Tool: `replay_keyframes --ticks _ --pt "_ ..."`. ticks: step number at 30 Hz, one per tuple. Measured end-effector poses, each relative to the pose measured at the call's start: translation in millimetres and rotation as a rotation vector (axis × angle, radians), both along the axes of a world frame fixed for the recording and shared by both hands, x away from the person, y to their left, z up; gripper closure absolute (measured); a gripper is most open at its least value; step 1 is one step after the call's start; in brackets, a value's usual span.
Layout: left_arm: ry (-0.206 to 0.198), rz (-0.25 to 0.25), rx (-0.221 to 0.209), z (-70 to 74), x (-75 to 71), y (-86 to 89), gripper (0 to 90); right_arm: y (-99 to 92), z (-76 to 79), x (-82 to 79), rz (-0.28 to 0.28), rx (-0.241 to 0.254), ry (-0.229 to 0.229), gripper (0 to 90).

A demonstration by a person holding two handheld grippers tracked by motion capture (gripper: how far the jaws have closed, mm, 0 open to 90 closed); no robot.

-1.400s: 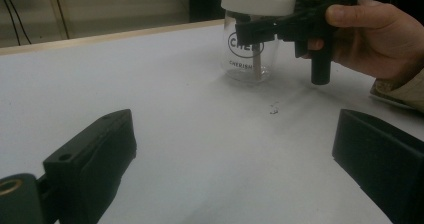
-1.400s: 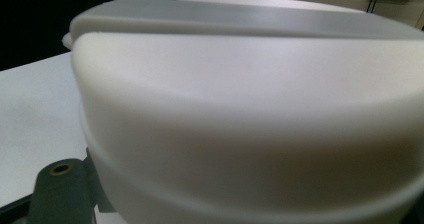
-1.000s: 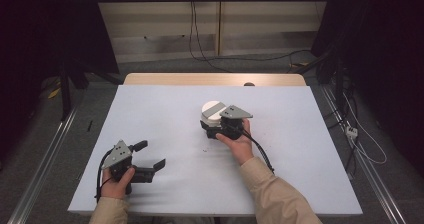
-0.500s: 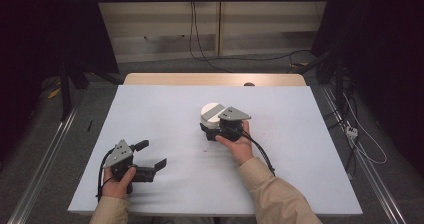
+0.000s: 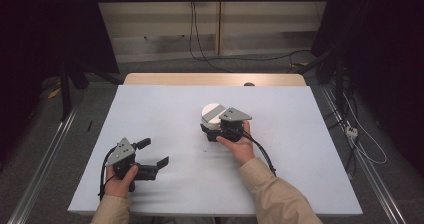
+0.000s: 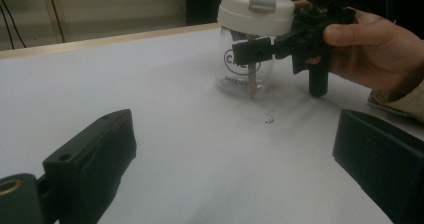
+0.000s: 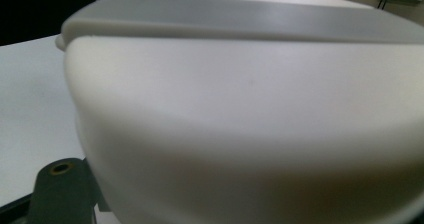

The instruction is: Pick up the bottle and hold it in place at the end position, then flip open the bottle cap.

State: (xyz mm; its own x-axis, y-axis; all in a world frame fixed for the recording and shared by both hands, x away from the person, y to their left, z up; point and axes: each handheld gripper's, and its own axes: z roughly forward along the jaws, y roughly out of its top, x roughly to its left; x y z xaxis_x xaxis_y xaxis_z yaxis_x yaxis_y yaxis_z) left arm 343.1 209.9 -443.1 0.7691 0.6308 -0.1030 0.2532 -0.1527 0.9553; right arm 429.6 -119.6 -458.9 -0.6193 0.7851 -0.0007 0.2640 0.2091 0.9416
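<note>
A clear glass jar [image 6: 245,71] with a printed logo and a white lid [image 5: 212,111] stands upright in the middle of the white table [image 5: 300,134]. My right gripper [image 6: 251,50] is held level against the jar's side just under the lid. Its jaws are shut there on what looks like a glass handle. In the right gripper view the lid [image 7: 250,109] is very close and hides the jaw tips. My left gripper [image 5: 154,153] rests near the front left of the table and points toward the jar. It is open, with nothing between its jaws [image 6: 235,184].
A small dark speck [image 6: 269,118] lies on the table in front of the jar. A wooden strip [image 5: 215,79] borders the table's far edge. Cables [image 5: 360,144] run along the floor at the right. Metal rails flank the table.
</note>
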Motion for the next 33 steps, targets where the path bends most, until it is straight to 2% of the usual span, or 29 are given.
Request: replay_keyframes --ticks 4,11,17,33 --pt "0.002 0.009 -0.015 2.0 0.8 -2.0 3.3 0.2 -0.1 -0.2 0.000 -0.002 -0.001 18.6" --pt "-0.005 0.009 -0.007 6.8 3.0 -5.5 3.2 0.0 -0.1 0.1 0.000 0.000 0.002 18.6" --pt "-0.004 0.005 -0.016 9.7 4.4 -8.9 3.2 0.3 -0.3 0.3 -0.001 0.001 0.002 18.6" --pt "-0.002 -0.024 -0.017 16.9 14.1 -27.2 3.9 0.5 -1.0 -0.3 -0.003 -0.001 -0.002 18.6"
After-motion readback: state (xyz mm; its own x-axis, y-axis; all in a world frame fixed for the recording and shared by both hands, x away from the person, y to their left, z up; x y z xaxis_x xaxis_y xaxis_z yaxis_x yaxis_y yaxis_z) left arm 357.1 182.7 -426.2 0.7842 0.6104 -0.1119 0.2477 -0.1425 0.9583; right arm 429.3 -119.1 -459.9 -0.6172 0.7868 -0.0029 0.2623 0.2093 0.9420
